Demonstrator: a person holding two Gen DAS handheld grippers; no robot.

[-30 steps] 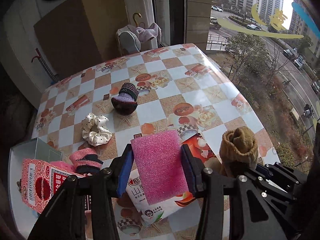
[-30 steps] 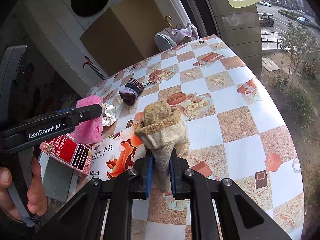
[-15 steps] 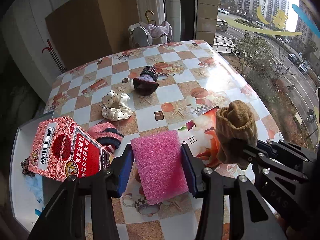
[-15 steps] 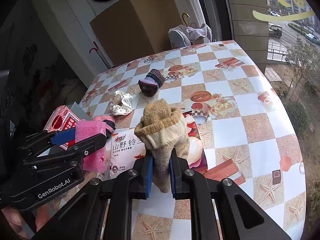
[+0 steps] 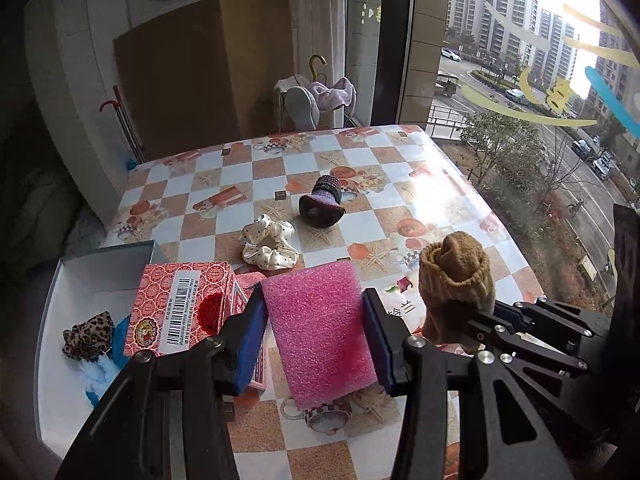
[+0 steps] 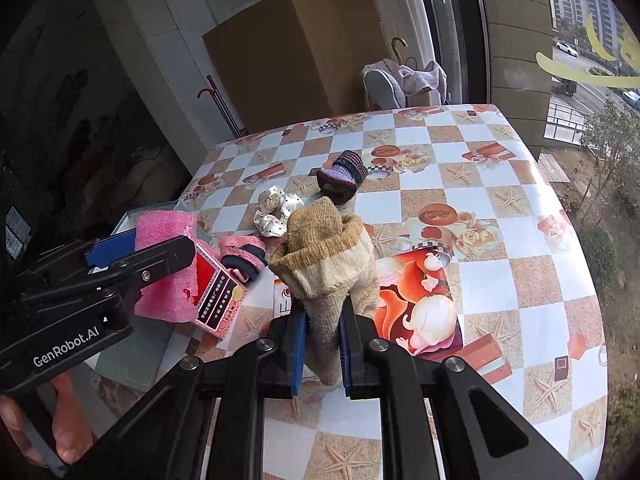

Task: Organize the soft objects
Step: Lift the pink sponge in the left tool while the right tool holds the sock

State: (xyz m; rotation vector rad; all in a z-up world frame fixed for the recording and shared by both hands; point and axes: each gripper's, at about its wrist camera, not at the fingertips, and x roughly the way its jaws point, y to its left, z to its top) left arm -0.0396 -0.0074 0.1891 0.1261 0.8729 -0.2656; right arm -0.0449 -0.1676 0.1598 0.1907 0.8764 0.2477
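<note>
My left gripper (image 5: pixel 316 320) is shut on a pink foam sponge (image 5: pixel 320 328) and holds it above the table's near left side; the sponge also shows in the right wrist view (image 6: pixel 164 264). My right gripper (image 6: pixel 324 332) is shut on a rolled tan sock (image 6: pixel 328 264), which also shows in the left wrist view (image 5: pixel 456 280). A white dotted scrunchie (image 5: pixel 268 246), a dark purple rolled sock (image 5: pixel 322 206) and a pink striped sock (image 6: pixel 242 254) lie on the checkered table. A white tray (image 5: pixel 60 344) at the left holds a leopard scrunchie (image 5: pixel 86 340) and something blue.
A red patterned box (image 5: pixel 180 308) stands at the tray's right edge, under the left gripper. A flat printed packet (image 6: pixel 416 304) lies on the table below the right gripper. A cardboard box (image 5: pixel 208 80) and a chair with clothes (image 5: pixel 312 96) stand beyond the table's far edge.
Both grippers have moved back and to the left with their loads. The tray and red box have come further into view.
</note>
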